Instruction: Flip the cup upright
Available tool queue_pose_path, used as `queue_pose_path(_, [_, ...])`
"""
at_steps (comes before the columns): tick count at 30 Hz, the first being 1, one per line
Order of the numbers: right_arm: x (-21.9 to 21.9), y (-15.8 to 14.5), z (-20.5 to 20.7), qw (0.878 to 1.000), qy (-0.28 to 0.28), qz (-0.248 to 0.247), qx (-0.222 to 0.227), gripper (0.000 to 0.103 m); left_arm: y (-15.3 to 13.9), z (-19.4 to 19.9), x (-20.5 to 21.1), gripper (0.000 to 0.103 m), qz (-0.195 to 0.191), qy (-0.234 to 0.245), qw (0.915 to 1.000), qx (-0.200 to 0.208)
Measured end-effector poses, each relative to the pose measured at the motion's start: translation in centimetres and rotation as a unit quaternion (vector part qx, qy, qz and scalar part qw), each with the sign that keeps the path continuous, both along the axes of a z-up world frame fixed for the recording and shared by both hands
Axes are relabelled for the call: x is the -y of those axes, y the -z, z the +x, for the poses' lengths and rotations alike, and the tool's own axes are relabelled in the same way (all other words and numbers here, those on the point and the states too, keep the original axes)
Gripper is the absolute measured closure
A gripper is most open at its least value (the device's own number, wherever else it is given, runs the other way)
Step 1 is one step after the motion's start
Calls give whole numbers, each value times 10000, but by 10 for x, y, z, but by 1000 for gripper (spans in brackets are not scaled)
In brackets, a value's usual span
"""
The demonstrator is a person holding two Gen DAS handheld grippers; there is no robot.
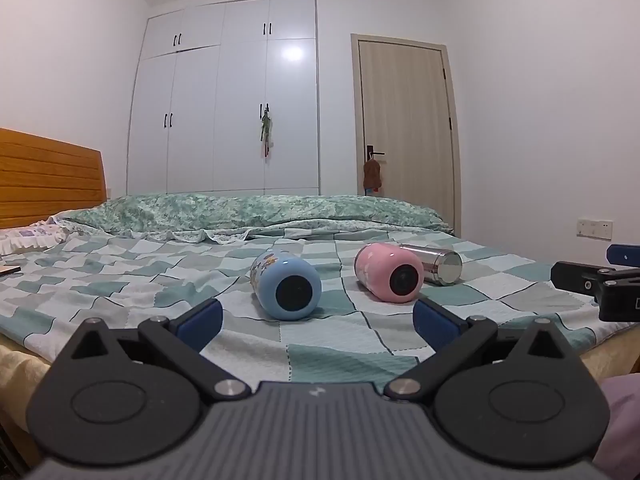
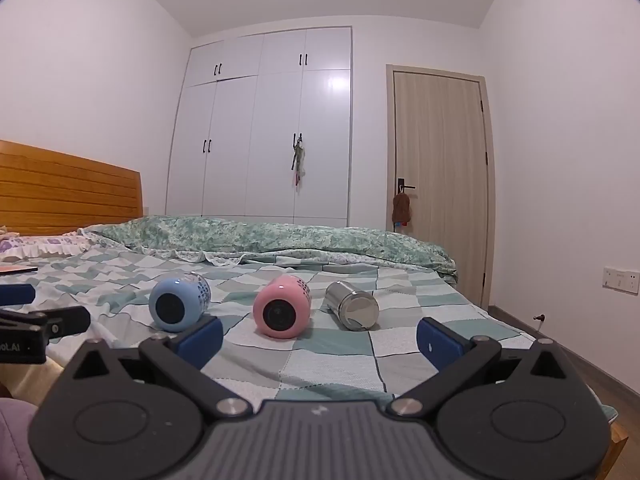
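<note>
Three cups lie on their sides on the checked bedspread, bases toward me: a blue cup (image 1: pixel 286 286) (image 2: pixel 178 302), a pink cup (image 1: pixel 389 272) (image 2: pixel 282 306) and a steel cup (image 1: pixel 434 263) (image 2: pixel 352 305). My left gripper (image 1: pixel 318 322) is open and empty, close in front of the blue cup and apart from it. My right gripper (image 2: pixel 320 338) is open and empty, a little before the pink and steel cups. Each gripper shows at the edge of the other's view, the right in the left wrist view (image 1: pixel 600 280), the left in the right wrist view (image 2: pixel 36 320).
The bed (image 1: pixel 120 280) has a rolled green quilt (image 1: pixel 248 210) along its far side and a wooden headboard (image 1: pixel 48 176) at left. A white wardrobe (image 1: pixel 224 100) and a door (image 1: pixel 404 120) stand behind. A flat object (image 2: pixel 18 269) lies at far left.
</note>
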State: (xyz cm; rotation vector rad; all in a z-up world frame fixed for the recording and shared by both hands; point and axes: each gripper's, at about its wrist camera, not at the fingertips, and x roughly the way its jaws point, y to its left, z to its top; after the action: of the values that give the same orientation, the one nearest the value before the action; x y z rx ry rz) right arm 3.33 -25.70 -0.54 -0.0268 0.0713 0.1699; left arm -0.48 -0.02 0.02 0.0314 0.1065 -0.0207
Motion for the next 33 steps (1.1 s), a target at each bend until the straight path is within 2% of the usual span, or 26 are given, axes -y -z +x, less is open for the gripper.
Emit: queue_pose_path(33, [0, 0, 1, 10000, 0, 3, -10, 0, -1, -1, 1, 0, -6, 17, 10000, 52])
